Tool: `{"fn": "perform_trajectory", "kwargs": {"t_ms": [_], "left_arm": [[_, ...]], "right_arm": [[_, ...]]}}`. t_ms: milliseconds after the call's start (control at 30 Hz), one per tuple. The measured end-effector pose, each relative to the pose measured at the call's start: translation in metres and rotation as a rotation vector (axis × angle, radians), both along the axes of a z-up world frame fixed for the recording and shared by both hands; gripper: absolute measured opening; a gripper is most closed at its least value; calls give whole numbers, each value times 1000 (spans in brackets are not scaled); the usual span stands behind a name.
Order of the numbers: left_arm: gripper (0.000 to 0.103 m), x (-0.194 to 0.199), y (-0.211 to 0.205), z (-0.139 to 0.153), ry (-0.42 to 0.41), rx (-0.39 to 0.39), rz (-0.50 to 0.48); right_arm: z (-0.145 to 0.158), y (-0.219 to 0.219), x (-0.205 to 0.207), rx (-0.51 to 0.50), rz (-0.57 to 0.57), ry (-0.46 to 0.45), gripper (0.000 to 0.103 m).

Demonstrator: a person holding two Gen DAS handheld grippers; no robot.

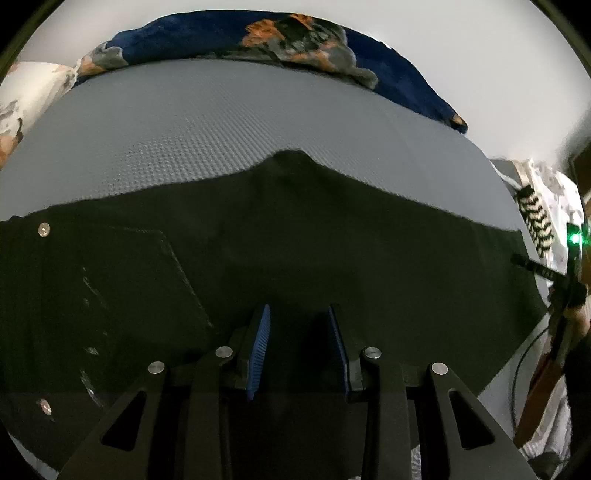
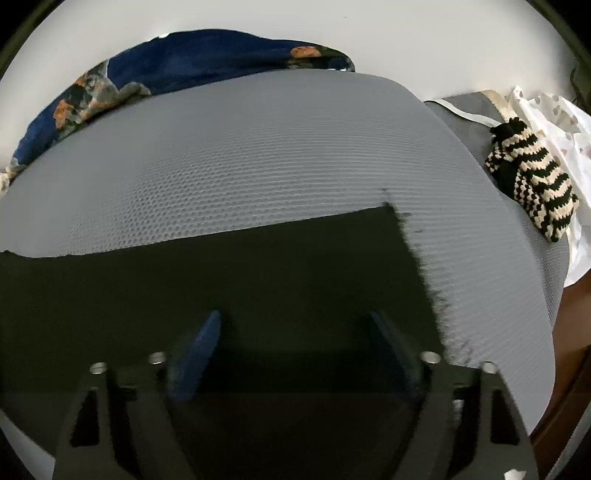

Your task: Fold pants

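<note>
Black pants (image 1: pixel 258 240) lie flat on grey mat (image 1: pixel 221 122), long axis left-right: waist end with rivets left, frayed hem right. Left gripper (image 1: pixel 299 314) spread over pants; right gripper (image 2: pixel 295 317) spread near hem, nothing pinched.

- A grey mat (image 2: pixel 258 158) with a fine dimpled, honeycomb-like texture covers the surface.
- A navy blanket (image 1: pixel 207 33) with orange and grey patterning lies bunched along the mat's far edge, against a pale wall (image 2: pixel 424 37).
- A black-and-cream striped crocheted pouch (image 2: pixel 532 184) rests just beside the mat's right edge.
- White fabric with a faint small print (image 2: pixel 554 114) lies behind the pouch.
- A small green light (image 1: pixel 574 240) glows at the far right of the left wrist view.
</note>
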State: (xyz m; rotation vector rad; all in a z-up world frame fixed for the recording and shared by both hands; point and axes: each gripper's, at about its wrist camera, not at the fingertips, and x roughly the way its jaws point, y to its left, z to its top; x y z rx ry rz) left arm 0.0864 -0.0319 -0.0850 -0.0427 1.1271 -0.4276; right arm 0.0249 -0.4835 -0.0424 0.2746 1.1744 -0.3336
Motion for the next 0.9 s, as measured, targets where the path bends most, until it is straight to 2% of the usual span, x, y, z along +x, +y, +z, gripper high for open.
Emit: {"fn": "perform_trajectory", "kwargs": {"t_ms": [67, 267, 400, 600, 767, 900], "left_arm": [[33, -2, -3, -1, 3, 5, -7], [33, -3, -9, -1, 14, 3, -2], [34, -3, -13, -1, 15, 20, 1], [36, -2, -16, -2, 26, 24, 8], [36, 1, -17, -3, 34, 22, 14], [40, 1, -21, -3, 30, 34, 9]], "right_arm": [[4, -20, -11, 74, -25, -35, 56], [10, -93, -41, 296, -117, -106, 57], [0, -125, -58, 468, -152, -131, 57], [-23, -146, -75, 659, -202, -160, 49], [-31, -149, -77, 731, -164, -168, 46], [-36, -142, -67, 780, -106, -168, 43]]}}
